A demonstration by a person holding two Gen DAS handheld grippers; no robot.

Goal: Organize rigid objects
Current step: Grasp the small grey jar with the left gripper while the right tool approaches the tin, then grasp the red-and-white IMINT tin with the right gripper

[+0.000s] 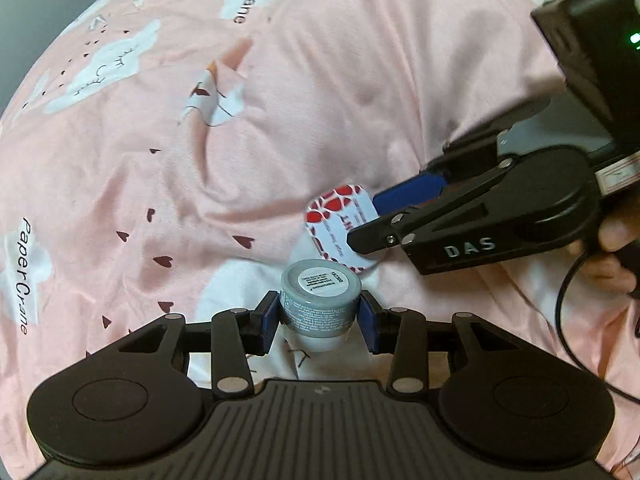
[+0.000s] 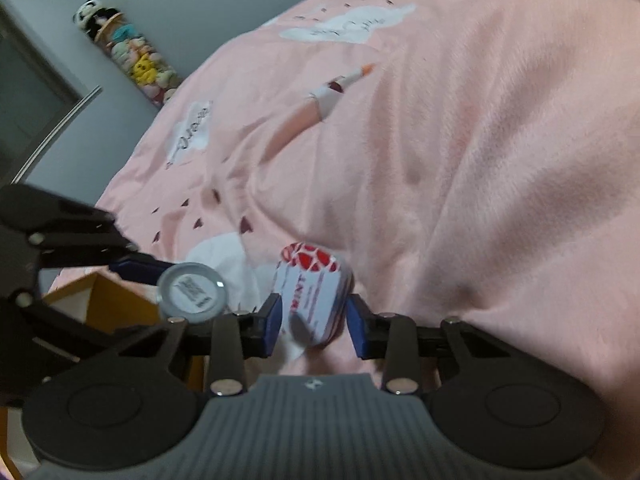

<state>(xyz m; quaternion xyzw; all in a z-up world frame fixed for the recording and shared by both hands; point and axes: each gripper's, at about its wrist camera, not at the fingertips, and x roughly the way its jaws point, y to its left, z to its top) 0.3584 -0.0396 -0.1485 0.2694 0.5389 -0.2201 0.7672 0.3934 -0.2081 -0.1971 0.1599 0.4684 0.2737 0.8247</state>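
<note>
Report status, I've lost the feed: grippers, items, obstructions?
Left gripper shut on grey jar. Right gripper around red-and-white tin, grip unclear. Nothing in the way.

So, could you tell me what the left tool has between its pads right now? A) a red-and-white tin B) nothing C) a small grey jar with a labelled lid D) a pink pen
C: the left tool has its blue pads against both sides of the small grey jar; the red-and-white tin sits at the right tool.

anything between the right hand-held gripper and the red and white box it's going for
Nothing visible. The red and white box already sits between the right hand-held gripper's pads on the pink bedding. The grey jar is off to its left.
</note>
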